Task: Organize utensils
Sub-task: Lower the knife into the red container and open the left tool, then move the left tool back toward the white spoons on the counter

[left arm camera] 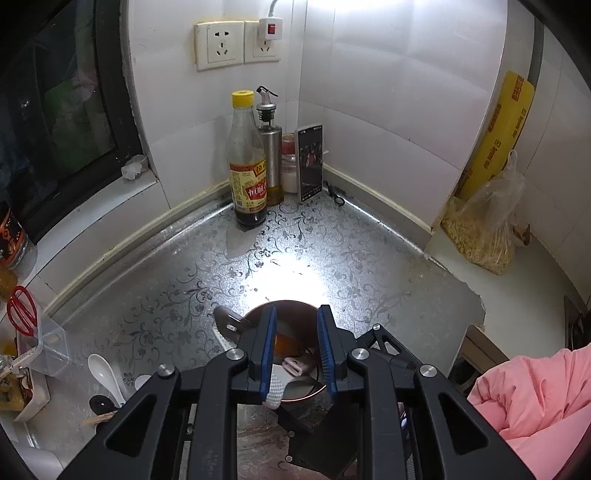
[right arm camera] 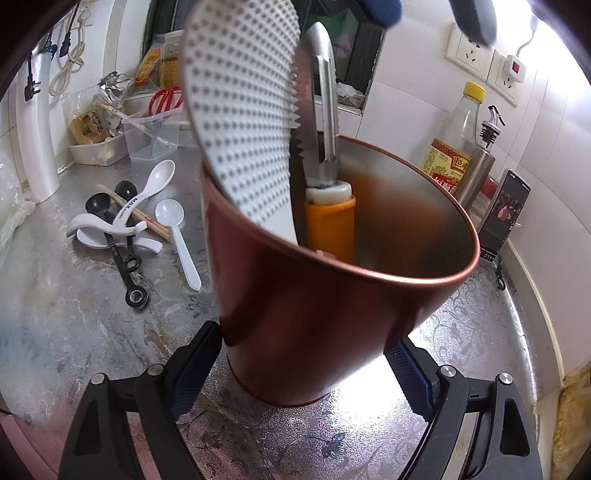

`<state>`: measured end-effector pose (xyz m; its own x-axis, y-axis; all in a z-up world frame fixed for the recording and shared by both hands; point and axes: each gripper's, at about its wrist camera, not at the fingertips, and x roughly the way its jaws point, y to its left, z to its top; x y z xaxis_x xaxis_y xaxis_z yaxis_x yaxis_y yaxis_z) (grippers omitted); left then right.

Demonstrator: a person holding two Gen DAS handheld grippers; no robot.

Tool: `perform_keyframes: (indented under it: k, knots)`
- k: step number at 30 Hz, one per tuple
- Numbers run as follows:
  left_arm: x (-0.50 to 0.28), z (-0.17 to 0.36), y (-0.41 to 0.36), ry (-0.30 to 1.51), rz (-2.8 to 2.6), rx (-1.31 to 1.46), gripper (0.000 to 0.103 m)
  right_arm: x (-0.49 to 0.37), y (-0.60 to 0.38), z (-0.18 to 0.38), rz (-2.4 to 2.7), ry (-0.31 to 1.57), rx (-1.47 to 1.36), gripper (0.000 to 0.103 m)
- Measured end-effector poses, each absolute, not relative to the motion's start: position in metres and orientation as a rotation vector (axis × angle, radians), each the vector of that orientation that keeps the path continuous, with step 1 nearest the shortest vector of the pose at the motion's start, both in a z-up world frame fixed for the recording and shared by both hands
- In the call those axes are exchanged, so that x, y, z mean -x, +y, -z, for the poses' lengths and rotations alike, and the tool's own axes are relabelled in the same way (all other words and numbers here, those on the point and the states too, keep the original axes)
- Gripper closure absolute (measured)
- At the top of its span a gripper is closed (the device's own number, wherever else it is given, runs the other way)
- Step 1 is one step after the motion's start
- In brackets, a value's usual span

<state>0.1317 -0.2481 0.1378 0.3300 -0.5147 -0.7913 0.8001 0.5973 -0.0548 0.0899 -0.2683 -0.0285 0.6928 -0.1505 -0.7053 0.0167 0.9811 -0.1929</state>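
A copper-coloured cup (right arm camera: 332,314) stands on the patterned metal counter (right arm camera: 461,332), and my right gripper (right arm camera: 304,339) is shut on its lower wall. In the cup stand a white dotted rice paddle (right arm camera: 240,110) and a peeler with an orange handle (right arm camera: 328,221). A small pink piece (left arm camera: 295,367) lies inside too. My left gripper (left arm camera: 297,314) hovers over the cup's mouth (left arm camera: 291,310), open with nothing between its blue pads (left arm camera: 267,343). Its fingertips (right arm camera: 380,7) show at the top of the right wrist view. Loose white spoons (right arm camera: 147,192), black measuring spoons (right arm camera: 114,243) and chopsticks (right arm camera: 136,214) lie left of the cup.
A vinegar bottle (left arm camera: 246,162), an oil dispenser (left arm camera: 271,155) and a propped phone (left arm camera: 311,162) stand in the back corner. A clear container (right arm camera: 151,136) with red scissors (right arm camera: 166,98) sits at the left. A bag of grain (left arm camera: 484,225) stands at the right. A pink sleeve (left arm camera: 535,391) is close by.
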Motion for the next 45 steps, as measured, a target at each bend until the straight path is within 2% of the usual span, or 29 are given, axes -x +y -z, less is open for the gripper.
perform_keyframes:
  k: [9,13,15,22,30,33,38,41,45]
  knots:
    - [-0.149,-0.162,-0.207,0.8,0.775,-0.258,0.079,-0.09,-0.268,0.028,0.095,0.802,0.178,0.013]
    - [-0.162,-0.167,-0.175,0.785,0.691,-0.175,0.067,-0.09,-0.269,0.028,0.095,0.802,0.179,0.014]
    - [-0.169,-0.165,-0.158,0.789,0.646,-0.136,0.067,-0.09,-0.268,0.028,0.095,0.802,0.179,0.014]
    - [-0.193,-0.134,-0.092,0.883,0.436,0.012,0.062,-0.089,-0.268,0.028,0.097,0.799,0.178,0.014]
    - [-0.197,-0.095,-0.018,0.962,0.223,0.143,0.061,-0.087,-0.267,0.027,0.105,0.797,0.191,0.014]
    - [-0.198,-0.087,0.002,0.978,0.158,0.173,0.053,-0.087,-0.266,0.027,0.109,0.798,0.195,0.014]
    - [-0.196,-0.074,0.031,1.0,0.074,0.231,0.052,-0.084,-0.264,0.026,0.12,0.797,0.201,0.014]
    - [-0.196,-0.067,0.04,1.017,0.032,0.241,0.044,-0.082,-0.263,0.025,0.126,0.789,0.208,0.014]
    - [-0.198,-0.057,0.043,1.048,-0.008,0.238,0.041,-0.08,-0.264,0.023,0.124,0.778,0.204,0.014]
